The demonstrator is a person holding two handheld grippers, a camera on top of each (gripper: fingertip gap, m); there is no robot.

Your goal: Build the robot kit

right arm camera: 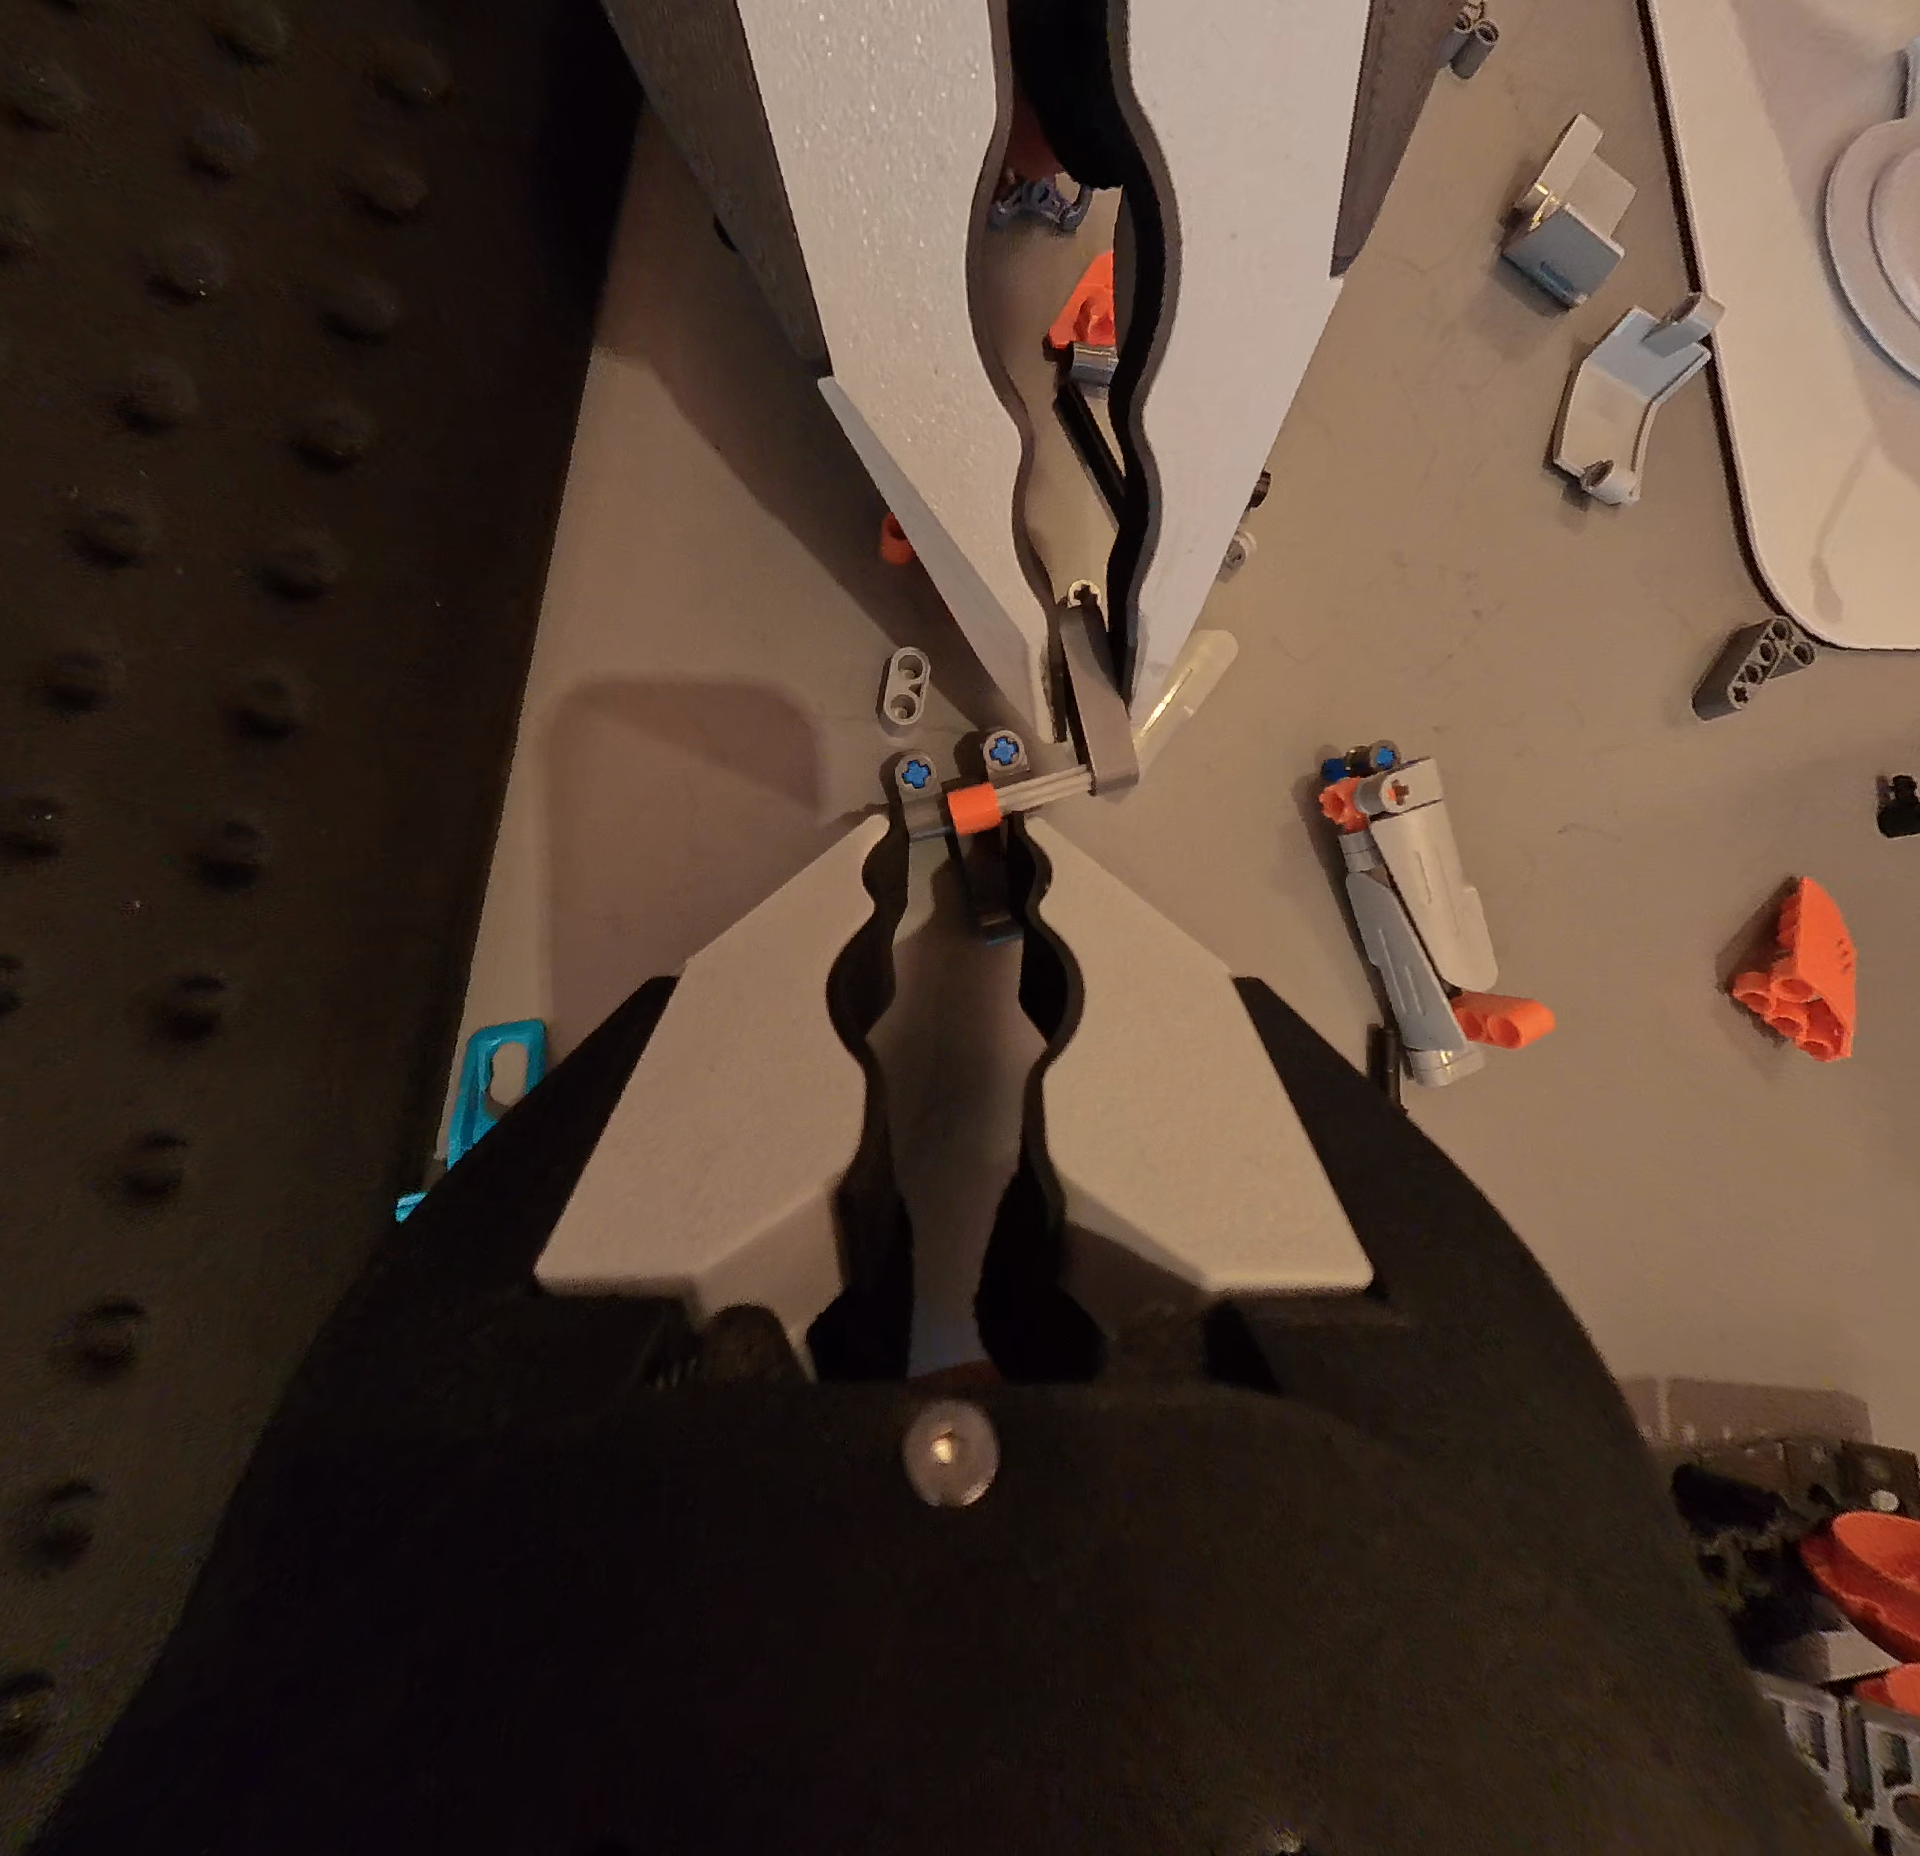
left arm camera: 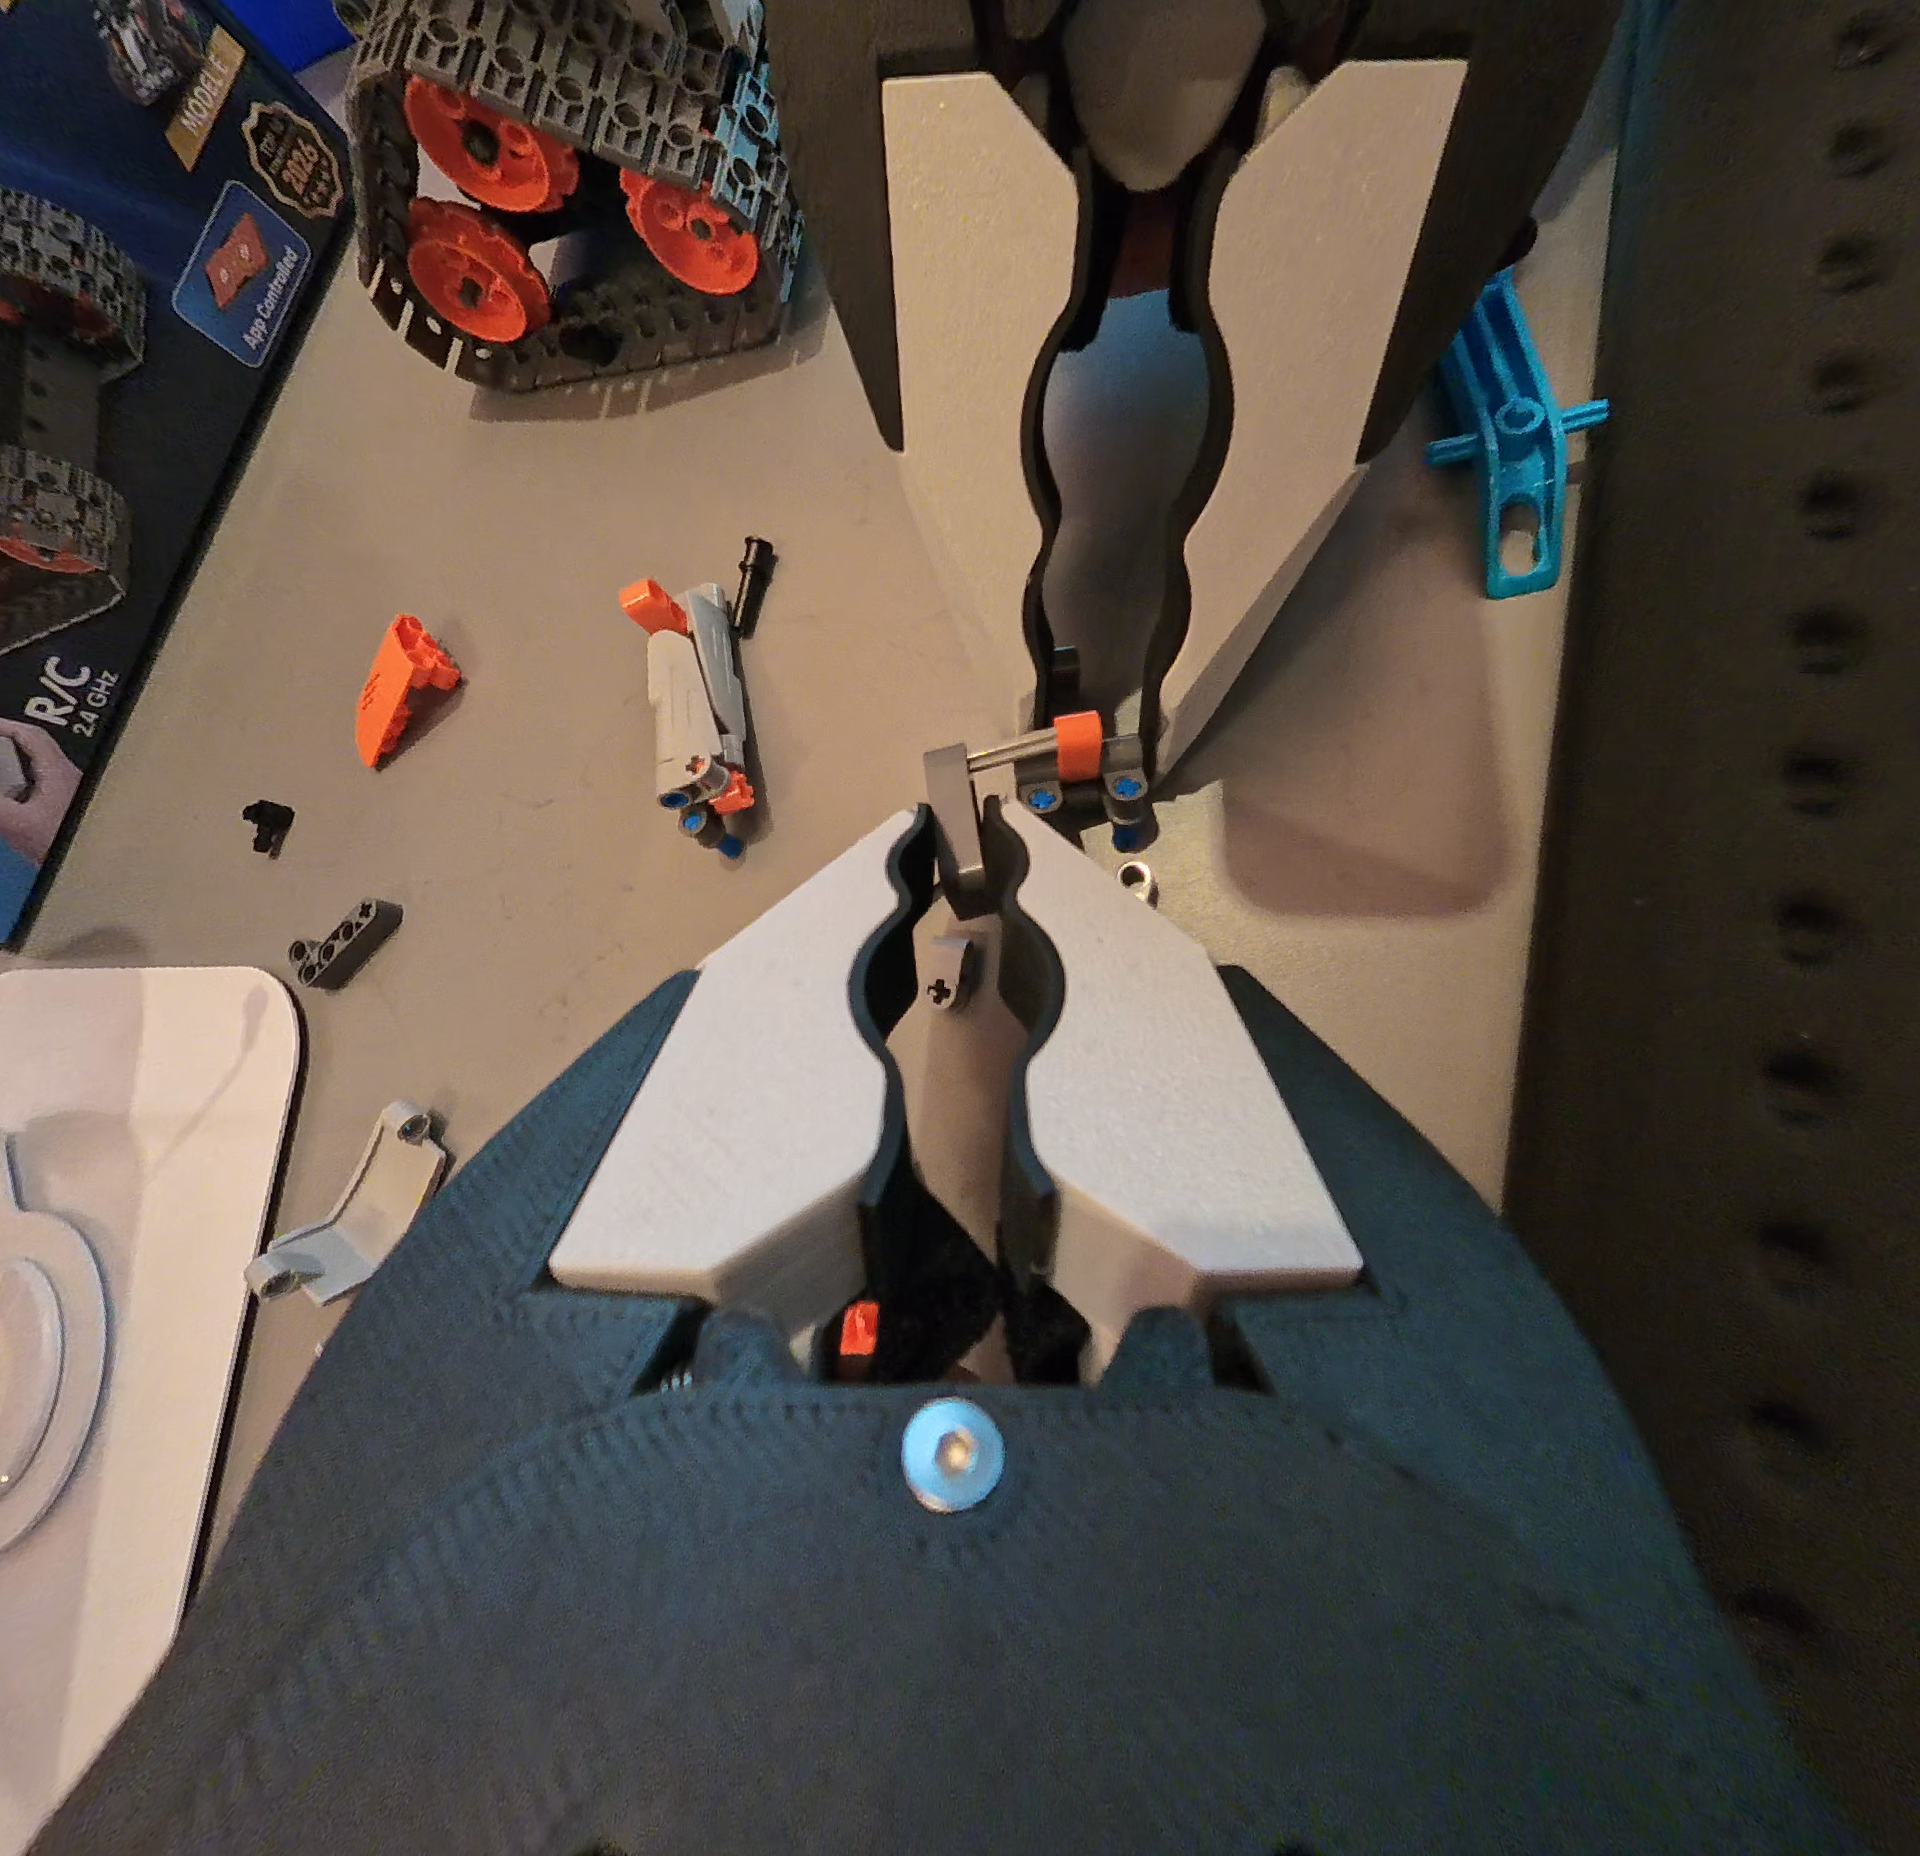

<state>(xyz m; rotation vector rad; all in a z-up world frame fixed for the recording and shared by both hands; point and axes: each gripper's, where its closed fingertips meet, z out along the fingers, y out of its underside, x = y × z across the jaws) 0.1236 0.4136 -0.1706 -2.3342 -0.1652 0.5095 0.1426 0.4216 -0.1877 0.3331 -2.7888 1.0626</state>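
Note:
My left gripper (left arm camera: 961, 819) is shut on a grey beam (left arm camera: 958, 850) held upright just above the table. It also shows in the right wrist view (right arm camera: 1086, 653), coming in from the top. My right gripper (right arm camera: 956, 832) is shut on a small assembly (right arm camera: 961, 804) of grey connectors, blue pins and an orange bush. In the left wrist view the right gripper (left arm camera: 1091, 736) comes from the top, tip to tip with the left. A thin grey axle (left arm camera: 1010, 752) runs from the assembly into the top of the grey beam.
On the grey table (left arm camera: 582, 518) are a tracked vehicle with orange wheels (left arm camera: 561, 196), a printed box (left arm camera: 125, 352), a white tray (left arm camera: 135, 1235), a grey-orange subassembly (left arm camera: 696, 705), an orange wedge (left arm camera: 400, 684), a teal tool (left arm camera: 1507, 456) and small loose parts. A dark studded surface (left arm camera: 1766, 871) borders the right. The tips of both grippers are at nearly the same place. The grey-orange subassembly (left arm camera: 696, 705) lies around 7 centimetres away from my left fingertips. The right camera catches it too, in the right wrist view (right arm camera: 1414, 885).

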